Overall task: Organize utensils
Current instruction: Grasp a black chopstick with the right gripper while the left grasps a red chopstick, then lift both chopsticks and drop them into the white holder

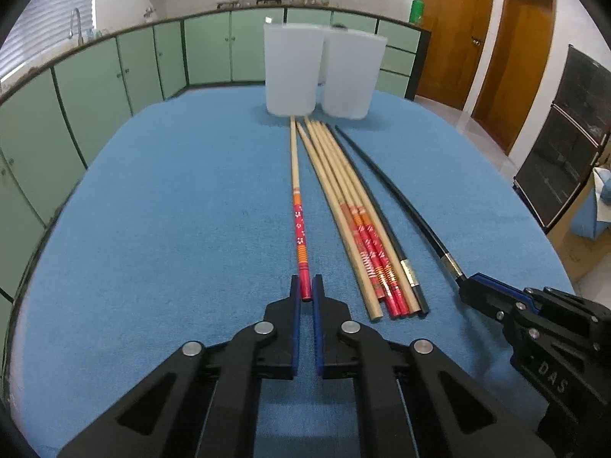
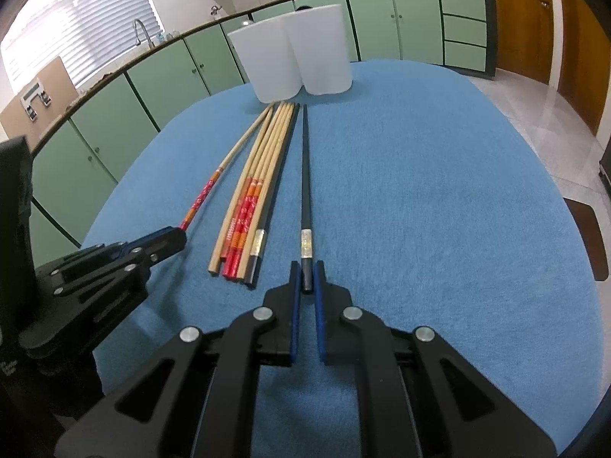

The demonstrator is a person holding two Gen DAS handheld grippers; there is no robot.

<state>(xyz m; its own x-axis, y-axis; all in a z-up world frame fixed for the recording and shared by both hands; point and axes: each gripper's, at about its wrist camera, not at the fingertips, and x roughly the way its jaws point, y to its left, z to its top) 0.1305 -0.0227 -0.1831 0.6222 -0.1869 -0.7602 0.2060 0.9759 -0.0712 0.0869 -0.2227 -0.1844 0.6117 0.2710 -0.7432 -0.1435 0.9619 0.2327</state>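
My left gripper point(image 1: 305, 286) is shut on the red end of a wooden chopstick with a red patterned handle point(image 1: 296, 191), which lies on the blue cloth pointing at the cups. My right gripper point(image 2: 306, 274) is shut on the end of a black chopstick with a silver band point(image 2: 305, 175). Between them lies a bundle of several wooden, red-patterned chopsticks and one black chopstick point(image 1: 366, 236), also in the right wrist view point(image 2: 256, 198). Two white translucent cups point(image 1: 292, 72) point(image 1: 351, 76) stand side by side at the far end.
The blue cloth point(image 1: 172, 210) covers a table with rounded edges. Green kitchen cabinets point(image 1: 126, 65) run behind and to the left. Wooden doors point(image 1: 454, 30) and a dark cabinet point(image 1: 565, 145) are at the right.
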